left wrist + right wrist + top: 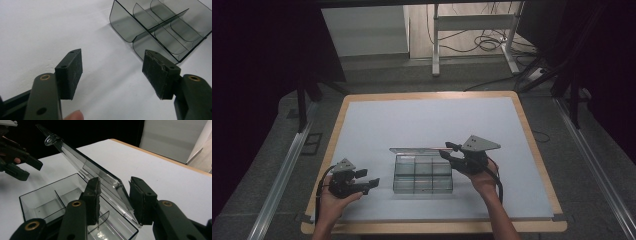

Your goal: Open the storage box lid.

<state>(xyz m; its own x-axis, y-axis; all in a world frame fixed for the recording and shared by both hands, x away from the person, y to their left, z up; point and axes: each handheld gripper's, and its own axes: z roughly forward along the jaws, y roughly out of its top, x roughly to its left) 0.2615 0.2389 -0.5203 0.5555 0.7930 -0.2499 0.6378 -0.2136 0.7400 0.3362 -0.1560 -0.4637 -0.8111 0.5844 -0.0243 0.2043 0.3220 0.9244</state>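
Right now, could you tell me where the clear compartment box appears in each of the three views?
High view: the compartment box sits at centre, between the two grippers.
Left gripper view: the box is at upper right, beyond the jaws.
Right gripper view: the box is at lower left, its raised lid between the jaws.
Shared landmark: the inner dividers.

Clear divided box (pixel 422 174), lid raised, sat mid-counter (pixel 377 125); left tongs (pixel 371 183) rested just beside it, right tongs (pixel 448 150) at its lid.

Wooden-edged table (pixel 532 145) with white top on grey floor (pixel 597 200). Beyond its far edge: white desk frame (pixel 472 22), loose cables (pixel 484 45). Dark curtains (pixel 257 75) flank both sides.
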